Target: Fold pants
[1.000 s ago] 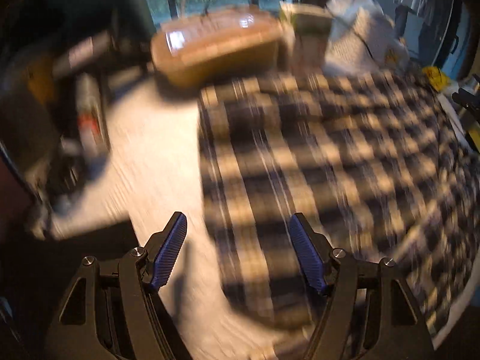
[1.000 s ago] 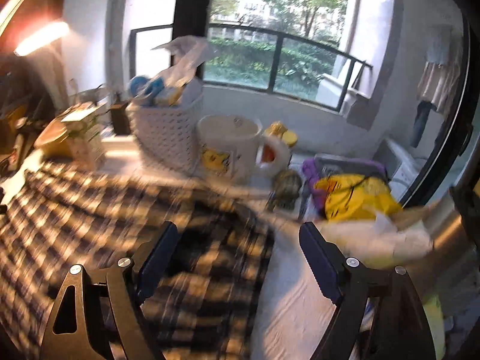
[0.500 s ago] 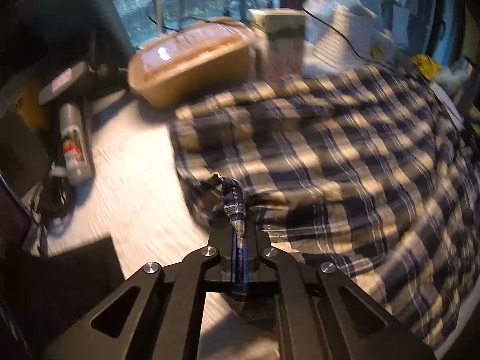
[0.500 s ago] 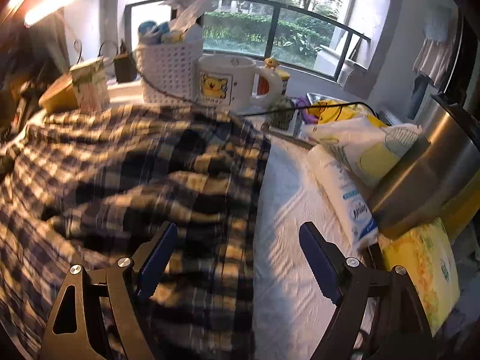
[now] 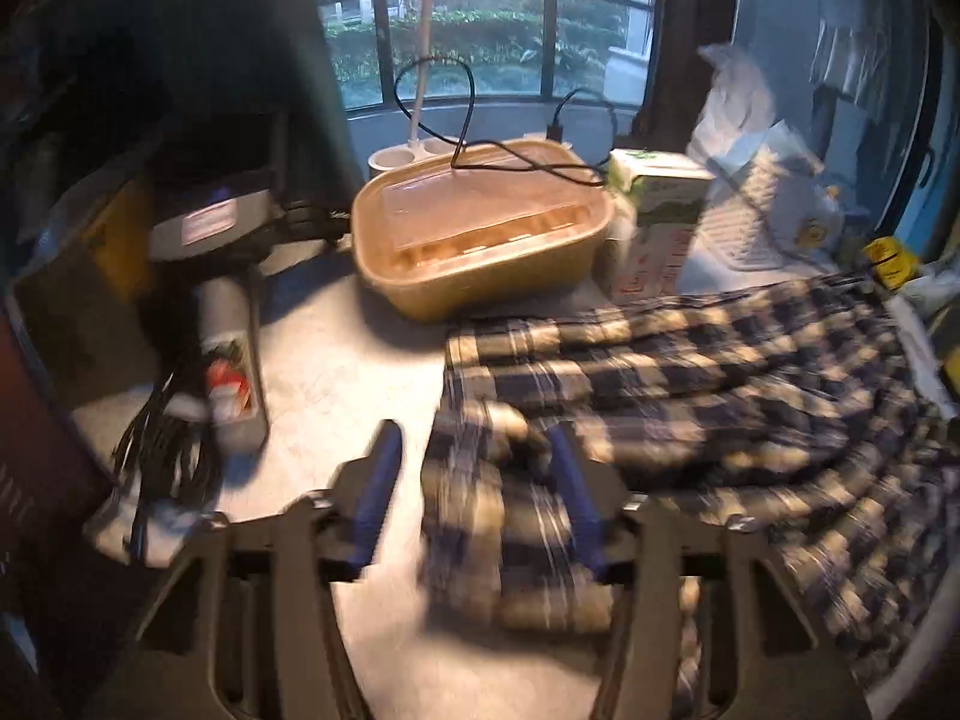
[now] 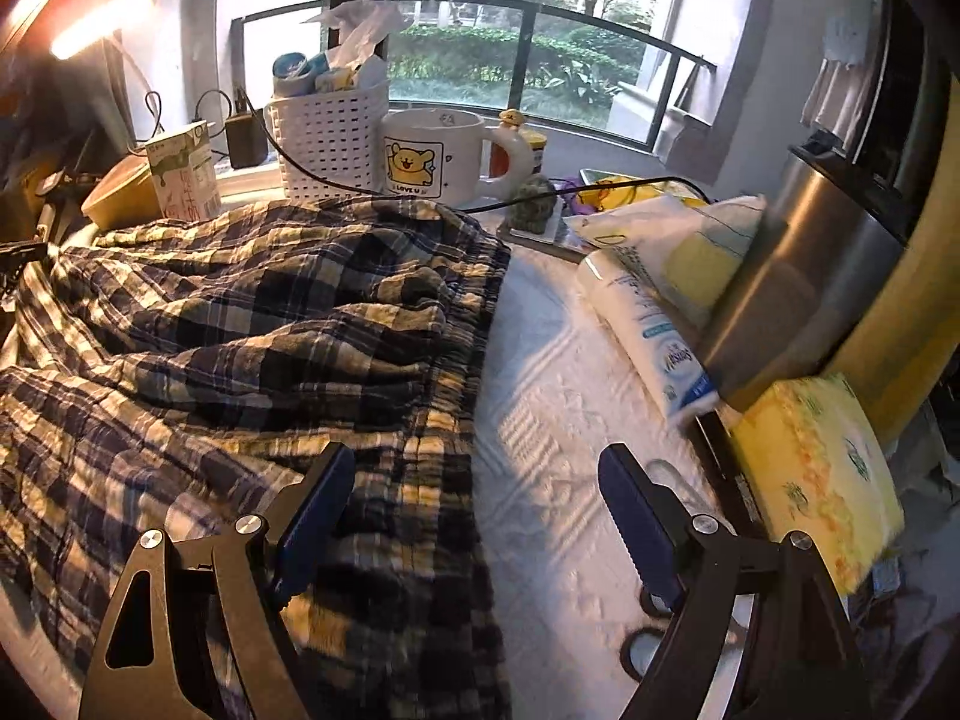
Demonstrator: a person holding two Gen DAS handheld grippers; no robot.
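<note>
Half a second ago the left gripper (image 5: 474,498) was pinched shut on a fold of the plaid pants (image 5: 690,396); its jaws have just been opening and now stand apart, with the pants' corner lying loose between them. The right gripper (image 6: 474,516) remains wide open, holding nothing, straddling the pants' waistband edge on the white worktop (image 6: 540,396).

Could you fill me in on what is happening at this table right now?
A person with a gripper in each hand is folding plaid pants spread over a cluttered table. The left gripper has just been opening, and the bunched fabric end lies loose between its fingers, not pinched. The right gripper hangs open over the pants' other edge, gripping nothing. No fold is made yet.
</note>
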